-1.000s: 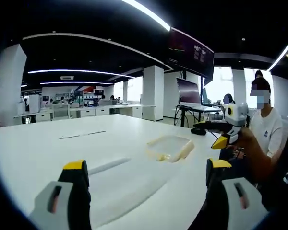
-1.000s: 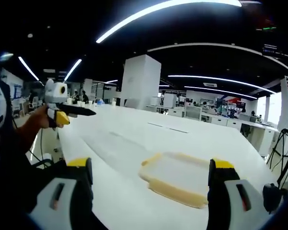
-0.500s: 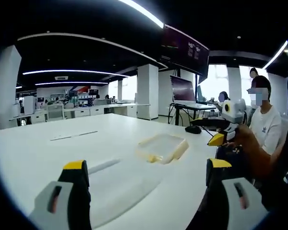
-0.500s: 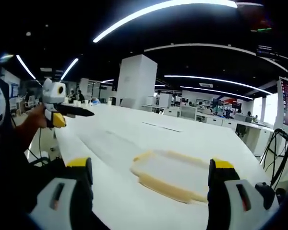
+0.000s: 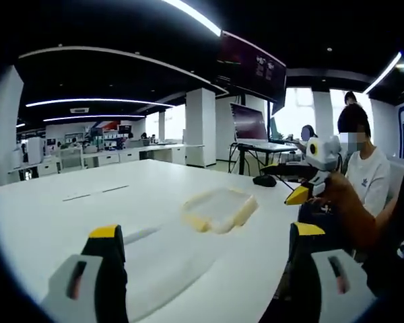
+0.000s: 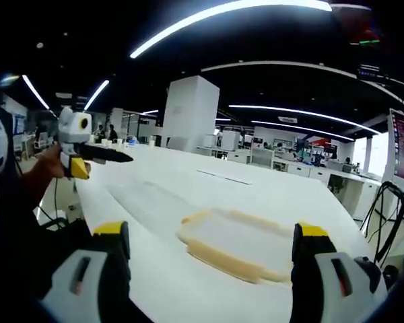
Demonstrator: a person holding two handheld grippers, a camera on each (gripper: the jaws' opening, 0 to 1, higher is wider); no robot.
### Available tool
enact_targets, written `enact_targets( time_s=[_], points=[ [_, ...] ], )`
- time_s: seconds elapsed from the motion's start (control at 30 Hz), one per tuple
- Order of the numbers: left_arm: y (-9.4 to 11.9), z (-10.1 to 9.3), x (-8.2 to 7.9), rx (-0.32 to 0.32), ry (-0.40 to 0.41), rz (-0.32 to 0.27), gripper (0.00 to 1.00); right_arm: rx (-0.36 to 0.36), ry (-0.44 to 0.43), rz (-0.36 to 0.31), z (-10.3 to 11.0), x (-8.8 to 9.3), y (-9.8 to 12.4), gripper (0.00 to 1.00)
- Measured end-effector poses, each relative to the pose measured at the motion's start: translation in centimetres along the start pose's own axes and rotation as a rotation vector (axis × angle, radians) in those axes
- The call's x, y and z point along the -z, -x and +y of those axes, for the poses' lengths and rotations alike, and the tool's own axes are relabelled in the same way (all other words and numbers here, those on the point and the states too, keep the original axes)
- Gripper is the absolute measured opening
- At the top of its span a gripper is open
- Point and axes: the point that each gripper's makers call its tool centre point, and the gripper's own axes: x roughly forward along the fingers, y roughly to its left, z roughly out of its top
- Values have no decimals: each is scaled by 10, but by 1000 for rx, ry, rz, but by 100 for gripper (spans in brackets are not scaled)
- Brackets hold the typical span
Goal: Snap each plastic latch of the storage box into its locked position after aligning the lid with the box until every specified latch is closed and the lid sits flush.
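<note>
Storage box (image 6: 237,242): one, lid on, alone on white table (image 6: 155,195). Left gripper (image 5: 209,269), right gripper (image 6: 212,269): fingers spread, empty, clear of box.

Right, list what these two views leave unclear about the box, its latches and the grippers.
- Translucent rectangular storage box with yellowish latches: latch state too small and blurred in both views.
- Lid seating: cannot tell whether it is flush; the see-through plastic blends with the white table.
- Right gripper in the left gripper view: its handle is covered by the person's hand.
- Left gripper in the right gripper view: too small to tell its jaw gap.
</note>
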Motion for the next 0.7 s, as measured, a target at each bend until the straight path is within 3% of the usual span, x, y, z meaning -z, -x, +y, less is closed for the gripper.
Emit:
enact_targets(
  time_s=[0.7],
  points=[
    [-18,-21,-4,49,-26,15,100,17,6,2,-10,2,10,100]
  ],
)
